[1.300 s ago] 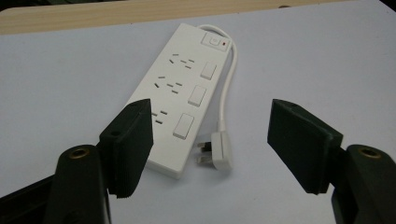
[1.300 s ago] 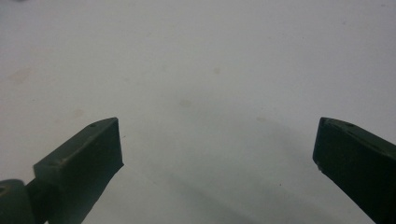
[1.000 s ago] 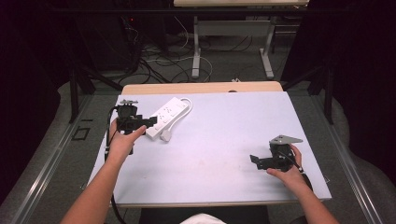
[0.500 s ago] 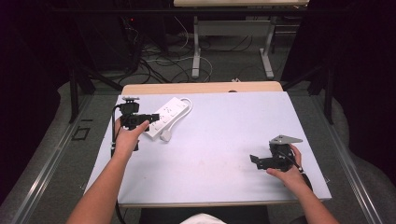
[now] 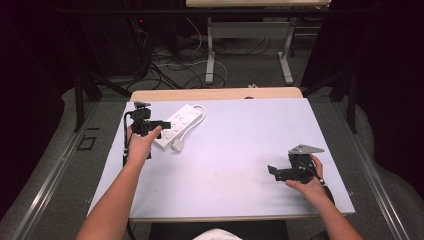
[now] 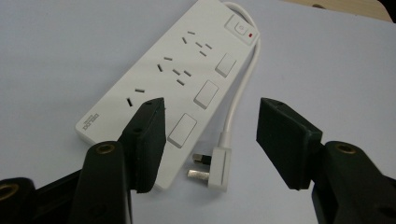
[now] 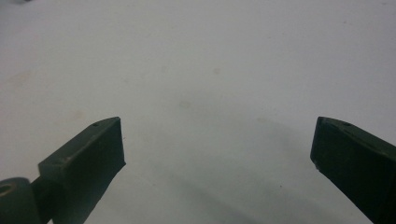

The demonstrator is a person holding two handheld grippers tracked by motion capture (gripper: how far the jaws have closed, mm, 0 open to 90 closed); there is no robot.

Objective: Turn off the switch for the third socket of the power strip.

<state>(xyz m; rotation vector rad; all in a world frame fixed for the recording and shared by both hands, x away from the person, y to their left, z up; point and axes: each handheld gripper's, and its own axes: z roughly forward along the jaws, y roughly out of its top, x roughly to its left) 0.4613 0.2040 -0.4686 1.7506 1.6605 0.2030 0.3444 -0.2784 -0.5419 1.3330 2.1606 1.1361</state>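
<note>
Now the left tongs (image 6: 210,135) hang spread apart just above the near end of the white power strip (image 6: 161,86), whose plug (image 6: 219,165) lies beside it on the bench (image 5: 240,135). Well away from the strip, the right tongs (image 7: 217,158) gape over bare bench.

Power strip (image 5: 179,124) on table (image 5: 240,150) near far-left corner, plug (image 5: 178,146) on its near side. Left gripper (image 5: 159,123) over strip's near end. Right gripper (image 5: 272,171) near near-right corner.
</note>
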